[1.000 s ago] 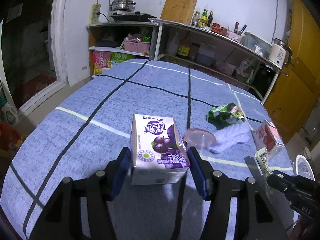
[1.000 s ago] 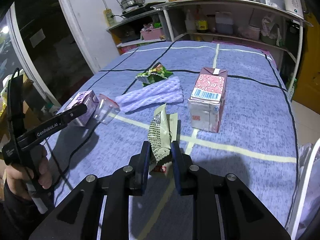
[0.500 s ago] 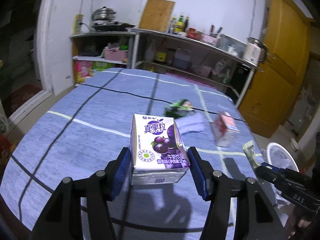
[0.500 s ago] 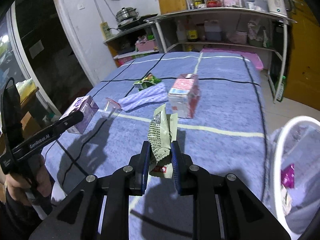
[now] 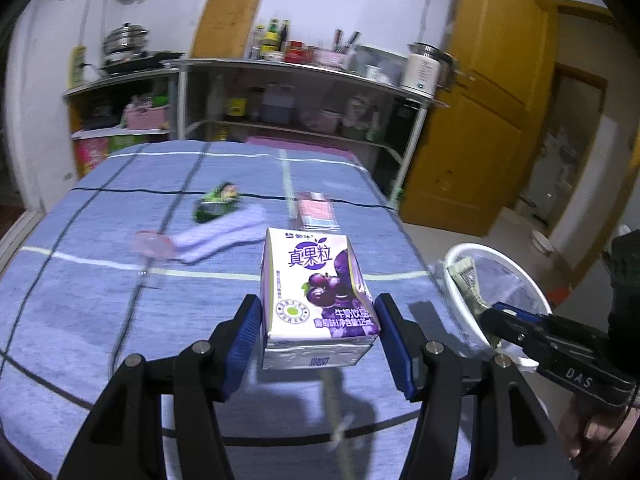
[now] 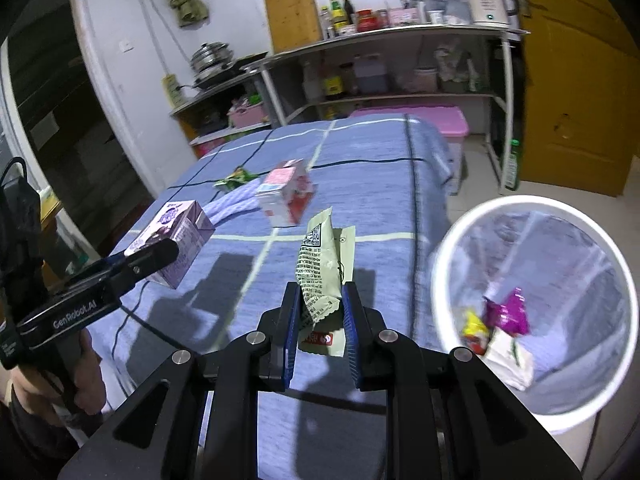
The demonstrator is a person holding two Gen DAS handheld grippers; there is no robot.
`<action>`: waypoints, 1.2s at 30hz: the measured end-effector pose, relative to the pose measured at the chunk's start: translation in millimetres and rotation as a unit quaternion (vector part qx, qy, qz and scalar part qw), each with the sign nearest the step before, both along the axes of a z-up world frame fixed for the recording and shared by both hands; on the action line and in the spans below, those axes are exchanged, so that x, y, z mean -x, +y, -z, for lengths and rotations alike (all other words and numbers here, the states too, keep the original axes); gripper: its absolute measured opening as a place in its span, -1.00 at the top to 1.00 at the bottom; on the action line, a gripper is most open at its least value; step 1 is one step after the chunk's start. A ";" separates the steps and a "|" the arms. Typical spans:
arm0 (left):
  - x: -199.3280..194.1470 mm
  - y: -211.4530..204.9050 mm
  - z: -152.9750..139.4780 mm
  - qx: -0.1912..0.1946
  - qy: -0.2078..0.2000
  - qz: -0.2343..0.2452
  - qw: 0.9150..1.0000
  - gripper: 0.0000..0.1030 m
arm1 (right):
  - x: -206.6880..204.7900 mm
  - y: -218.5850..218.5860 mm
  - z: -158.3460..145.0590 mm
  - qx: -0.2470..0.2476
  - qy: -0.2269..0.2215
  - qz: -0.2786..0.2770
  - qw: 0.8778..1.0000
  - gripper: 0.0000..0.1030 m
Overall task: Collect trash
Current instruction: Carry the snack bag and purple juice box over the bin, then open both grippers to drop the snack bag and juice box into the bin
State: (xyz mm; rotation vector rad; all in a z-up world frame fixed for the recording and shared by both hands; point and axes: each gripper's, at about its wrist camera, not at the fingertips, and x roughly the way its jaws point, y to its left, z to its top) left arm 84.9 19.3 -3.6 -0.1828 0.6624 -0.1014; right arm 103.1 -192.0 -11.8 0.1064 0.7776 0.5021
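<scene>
Purple carton [image 5: 318, 292] clamped in left claw [image 5: 320, 332], wrapper [image 6: 320, 272] pinched in right claw [image 6: 320, 320]

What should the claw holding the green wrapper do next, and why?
Probably carry on sideways to over the white bin, then let go. The right claw is shut on the wrapper, which hangs over the table edge, just short of the bin's rim.
</scene>
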 end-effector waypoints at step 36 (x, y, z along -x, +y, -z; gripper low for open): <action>-68.0 -166.9 23.4 0.015 0.040 0.195 0.980 -0.18 | 2.6 -149.2 26.6 0.008 0.042 0.160 0.986 0.58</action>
